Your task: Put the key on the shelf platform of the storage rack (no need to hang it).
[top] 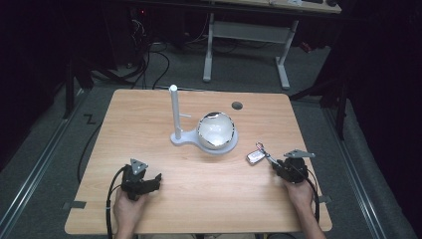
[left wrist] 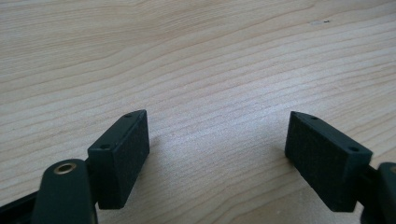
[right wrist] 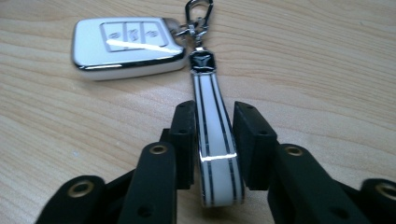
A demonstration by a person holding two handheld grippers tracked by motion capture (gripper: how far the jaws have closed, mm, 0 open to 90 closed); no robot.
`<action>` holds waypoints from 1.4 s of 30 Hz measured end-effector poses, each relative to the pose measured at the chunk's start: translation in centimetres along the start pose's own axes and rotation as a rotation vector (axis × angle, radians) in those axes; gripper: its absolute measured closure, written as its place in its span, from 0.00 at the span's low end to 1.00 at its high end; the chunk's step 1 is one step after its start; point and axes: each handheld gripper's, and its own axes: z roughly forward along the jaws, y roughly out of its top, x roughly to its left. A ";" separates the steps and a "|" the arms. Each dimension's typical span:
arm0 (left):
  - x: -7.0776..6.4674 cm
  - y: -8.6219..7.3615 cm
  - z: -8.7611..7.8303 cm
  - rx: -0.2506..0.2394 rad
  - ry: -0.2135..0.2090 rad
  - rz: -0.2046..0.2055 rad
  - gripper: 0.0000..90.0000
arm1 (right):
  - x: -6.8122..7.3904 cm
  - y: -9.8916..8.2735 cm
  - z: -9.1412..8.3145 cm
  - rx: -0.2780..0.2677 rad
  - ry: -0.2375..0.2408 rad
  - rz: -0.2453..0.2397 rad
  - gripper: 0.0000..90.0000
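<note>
The fob (right wrist: 126, 44) lay flat on the table (top: 149, 124), right of the stand (top: 175, 114), its strap (right wrist: 215, 135) running lengthwise back between the right gripper (right wrist: 214, 122)'s 2 jaws, narrowed onto it, while the farther left gripper (left wrist: 217, 140) gaped wide, empty.

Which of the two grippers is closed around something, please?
The right gripper: its jaws pinch the key fob's strap. The left gripper is open over bare table.

A light wooden table (top: 149, 114) stood on grey carpet (top: 45, 164) in a dark room. At 12 o'clock, a white-legged desk (top: 246, 32); black cables (top: 149, 59) trailed at 11 o'clock.
</note>
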 end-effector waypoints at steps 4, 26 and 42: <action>0.0 0.0 0.0 0.000 0.000 0.000 0.25 | 0.0 0.0 0.0 0.002 -0.002 -0.006 0.82; 0.0 0.0 0.0 0.000 -0.001 -0.001 0.25 | 0.7 1.8 -3.1 -0.123 0.048 -0.025 0.83; 0.0 0.0 0.0 -0.001 -0.003 -0.001 0.25 | 1.3 3.5 -5.6 -0.203 0.103 -0.029 0.83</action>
